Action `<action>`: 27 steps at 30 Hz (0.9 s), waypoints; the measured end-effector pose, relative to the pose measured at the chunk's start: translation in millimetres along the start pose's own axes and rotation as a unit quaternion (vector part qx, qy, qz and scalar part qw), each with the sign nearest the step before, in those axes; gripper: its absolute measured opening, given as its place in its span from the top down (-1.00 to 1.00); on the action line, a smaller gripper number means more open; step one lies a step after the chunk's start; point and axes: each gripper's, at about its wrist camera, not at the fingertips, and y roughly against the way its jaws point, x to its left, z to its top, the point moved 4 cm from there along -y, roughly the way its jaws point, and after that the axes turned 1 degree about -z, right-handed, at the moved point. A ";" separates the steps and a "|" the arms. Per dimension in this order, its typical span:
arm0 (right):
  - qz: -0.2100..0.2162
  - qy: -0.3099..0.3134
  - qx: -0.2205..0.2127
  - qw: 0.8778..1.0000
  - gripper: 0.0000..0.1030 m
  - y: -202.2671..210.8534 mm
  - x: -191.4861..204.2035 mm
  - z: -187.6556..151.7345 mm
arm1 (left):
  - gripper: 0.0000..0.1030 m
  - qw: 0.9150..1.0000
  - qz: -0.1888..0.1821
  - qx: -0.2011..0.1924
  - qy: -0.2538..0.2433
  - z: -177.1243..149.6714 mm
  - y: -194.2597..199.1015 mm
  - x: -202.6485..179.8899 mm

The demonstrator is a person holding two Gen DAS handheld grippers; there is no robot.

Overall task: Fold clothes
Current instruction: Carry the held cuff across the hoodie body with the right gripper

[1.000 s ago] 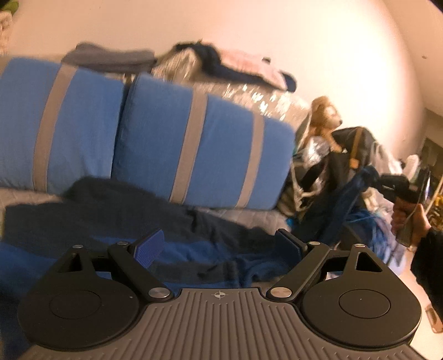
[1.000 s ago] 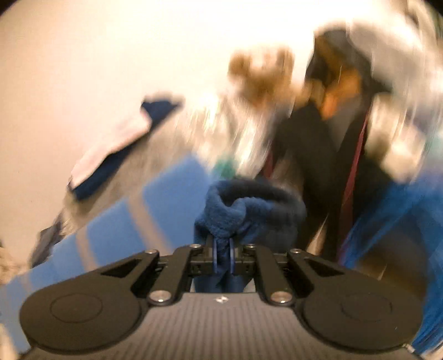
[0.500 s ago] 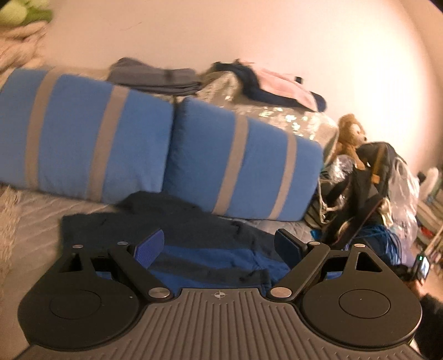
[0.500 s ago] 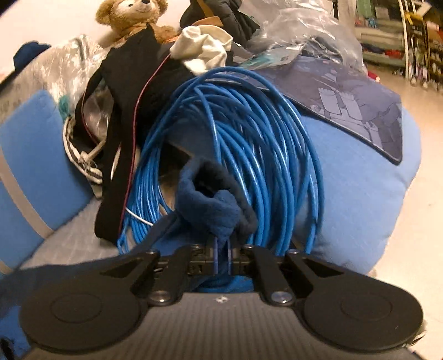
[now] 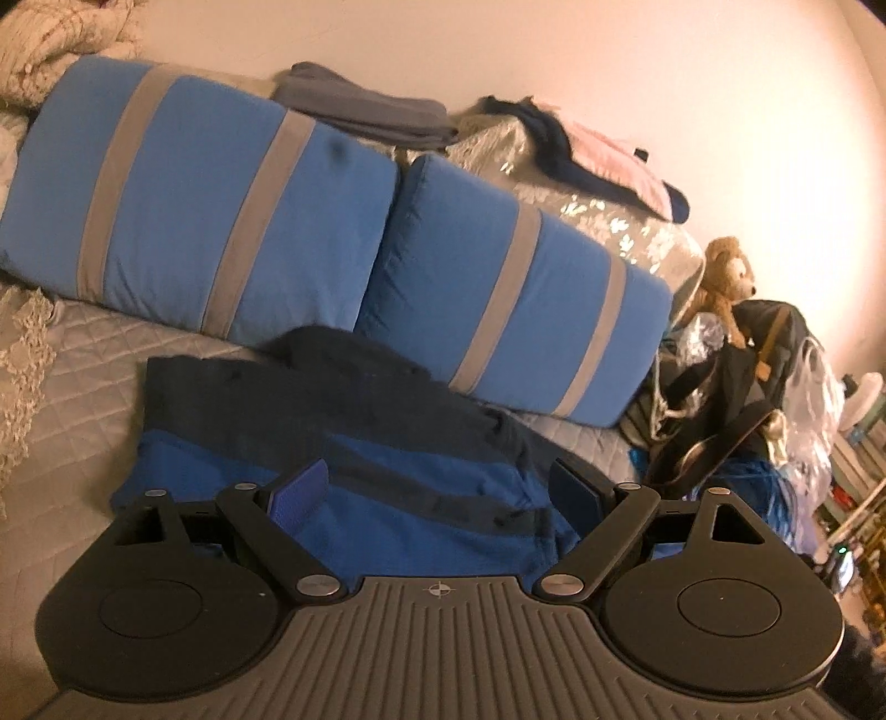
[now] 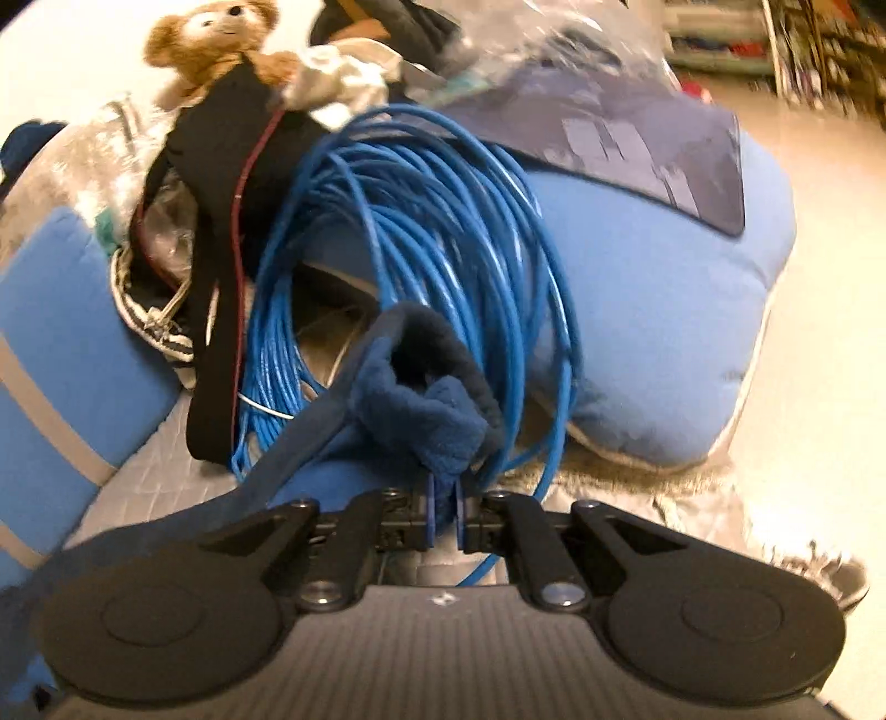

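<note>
A: Your right gripper (image 6: 443, 507) has dropped from the raised carry to the bed, jaws clamped on the blue fleece garment's (image 6: 426, 399) cuff beside the cable coil (image 6: 421, 221).

B: Your left gripper (image 5: 437, 487) hovers wide open, empty, over its body (image 5: 387, 487); next, smooth it flat.

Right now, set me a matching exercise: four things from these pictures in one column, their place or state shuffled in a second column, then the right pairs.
Things
1. left gripper
2. right gripper
3. teddy bear
4. blue cable coil

Place or state
A. draped against the light blue cushion
B. open above the blue fleece garment
C. at the top of the clutter pile
D. shut on a fold of the garment

Pairs: 1-B, 2-D, 3-C, 4-A
</note>
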 end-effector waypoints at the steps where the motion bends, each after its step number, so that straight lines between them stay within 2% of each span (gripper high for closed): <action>1: -0.001 0.009 -0.006 1.000 0.86 3.1 4.3 1.6 | -0.70 1.000 0.003 0.001 -0.001 -2.6 -2.3 2.1; 9: -0.001 0.086 -0.053 0.995 0.87 18.2 53.3 27.5 | -0.70 0.999 0.006 0.021 0.023 -18.5 -17.7 15.6; 14: 0.012 0.137 -0.088 0.987 0.87 28.6 103.9 50.6 | -0.70 0.999 -0.003 0.024 0.022 -22.0 -16.4 12.7; 20: 0.065 0.227 -0.135 0.962 0.87 61.6 200.5 63.5 | -0.70 0.999 -0.012 0.013 0.030 -18.1 -9.1 14.9; 27: 0.166 0.303 -0.156 0.925 0.89 112.1 327.4 36.7 | -0.70 0.998 -0.015 -0.010 0.055 -8.1 -0.3 25.6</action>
